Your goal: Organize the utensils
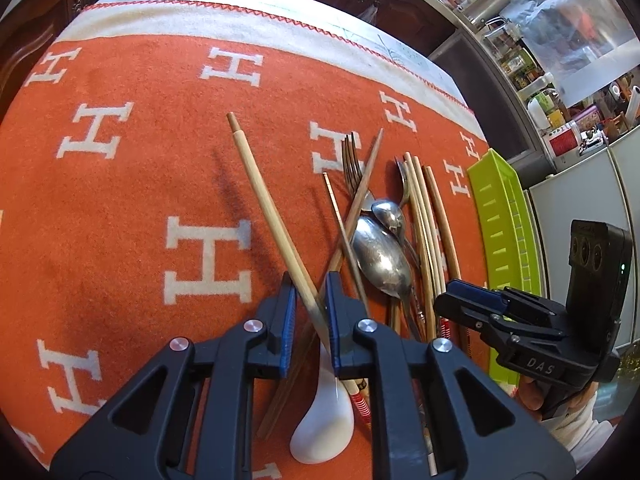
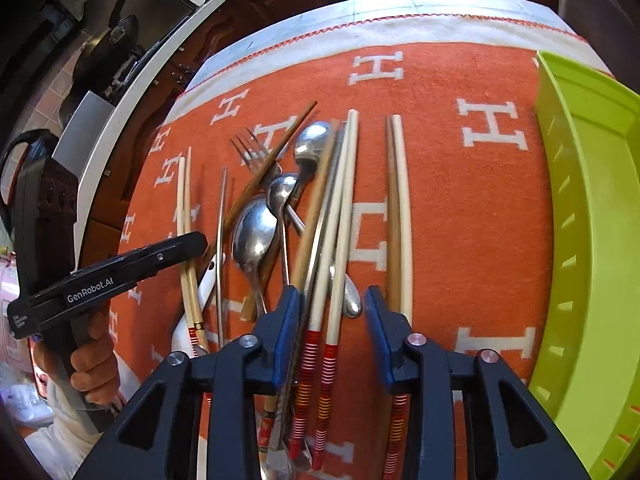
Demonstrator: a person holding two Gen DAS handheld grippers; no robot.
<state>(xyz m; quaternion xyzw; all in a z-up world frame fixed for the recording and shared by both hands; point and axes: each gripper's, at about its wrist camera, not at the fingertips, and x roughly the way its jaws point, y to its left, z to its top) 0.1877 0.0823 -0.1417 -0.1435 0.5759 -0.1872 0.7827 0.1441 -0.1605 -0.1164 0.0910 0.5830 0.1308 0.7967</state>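
A: What does the left gripper (image 1: 310, 294) have between its blue-padded jaws?

B: A pair of pale bamboo chopsticks (image 1: 264, 204), seen as two side by side from the right wrist. The jaws stand close on either side of them. The left pad looks to touch the sticks, but a thin gap shows at the right pad, so I cannot tell whether they are truly clamped. The sticks run up and to the left over the orange blanket with white H letters (image 1: 120, 184).

A: And the right gripper (image 2: 332, 304)?

B: Its jaws are spread apart, gripping nothing. Between them lie pale chopsticks with red-and-white striped ends (image 2: 340, 216). Another pair, one brown and one cream (image 2: 398, 208), lies just past the right jaw.

A: What sits under the left gripper?

B: A white ceramic soup spoon (image 1: 324, 428), bowl towards the camera.

A: Where is the rest of the cutlery?

B: Piled between the two grippers: a large steel spoon (image 1: 380, 256), a smaller steel spoon (image 1: 390, 214) overlapping its top, a steel fork (image 1: 352, 164) crossed by a dark brown wooden chopstick (image 1: 362, 184), and a bundle of pale chopsticks (image 1: 426, 216) beside them.

A: And the organiser?

B: The lime-green plastic tray (image 2: 592, 208) lies at the blanket's right edge, apart from the pile.
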